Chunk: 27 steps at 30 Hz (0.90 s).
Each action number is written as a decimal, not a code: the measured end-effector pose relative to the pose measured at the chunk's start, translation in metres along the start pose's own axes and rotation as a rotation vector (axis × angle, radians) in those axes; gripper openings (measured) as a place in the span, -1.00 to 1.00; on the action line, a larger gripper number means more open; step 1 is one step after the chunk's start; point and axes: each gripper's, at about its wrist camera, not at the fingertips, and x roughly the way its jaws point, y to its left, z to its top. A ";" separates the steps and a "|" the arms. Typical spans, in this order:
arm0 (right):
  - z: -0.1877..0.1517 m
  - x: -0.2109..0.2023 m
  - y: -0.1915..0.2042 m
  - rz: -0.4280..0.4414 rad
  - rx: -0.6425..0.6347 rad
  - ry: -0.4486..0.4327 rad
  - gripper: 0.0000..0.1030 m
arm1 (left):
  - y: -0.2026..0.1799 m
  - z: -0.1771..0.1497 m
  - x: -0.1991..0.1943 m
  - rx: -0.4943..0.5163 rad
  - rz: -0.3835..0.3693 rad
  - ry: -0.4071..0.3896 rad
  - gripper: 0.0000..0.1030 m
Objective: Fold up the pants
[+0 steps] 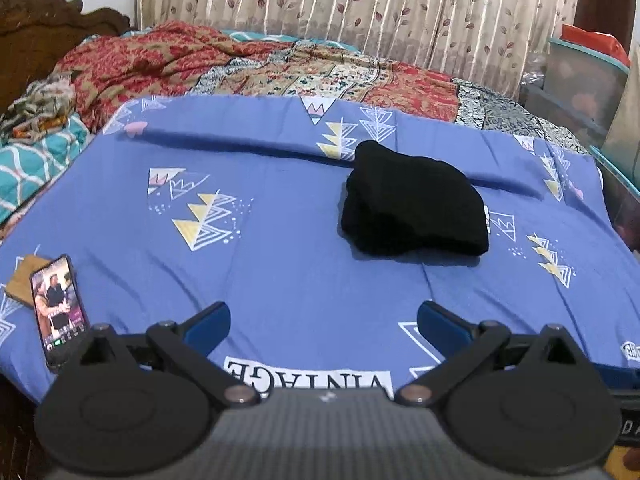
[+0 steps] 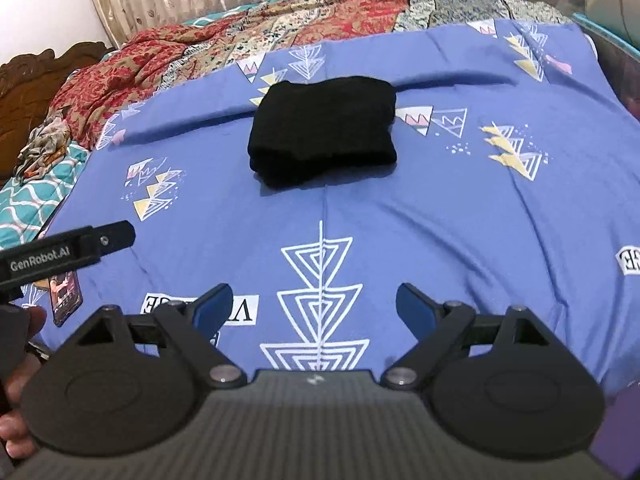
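At my far left a phone (image 1: 60, 312) lies on the blue patterned sheet (image 1: 280, 280) with its screen lit, its top end resting on a small brown board (image 1: 22, 280). Next comes my left gripper (image 1: 323, 322), low over the near edge of the sheet, its blue-padded jaws spread wide with nothing between them. Beyond it and a little to the right, the black pants (image 1: 412, 204) sit folded into a compact, layered bundle near the middle of the sheet, well apart from both of my tools. From my right gripper (image 2: 314, 306), the pants (image 2: 324, 130) lie straight ahead; its jaws also stand wide apart and hold nothing. Behind the sheet, a red and beige floral blanket (image 1: 248, 68) is bunched up along the curtain (image 1: 360, 4).
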 end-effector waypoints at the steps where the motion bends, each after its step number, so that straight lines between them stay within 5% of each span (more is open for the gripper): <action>1: 0.000 0.001 0.000 0.001 0.003 0.005 0.76 | 0.001 0.000 0.001 0.003 0.001 0.004 1.00; 7: -0.002 0.000 0.000 0.003 -0.002 0.002 0.76 | -0.010 -0.004 -0.001 0.076 0.062 -0.018 1.00; 27: -0.003 -0.005 -0.001 -0.004 0.022 -0.020 0.76 | -0.016 -0.007 -0.009 0.106 0.051 -0.042 1.00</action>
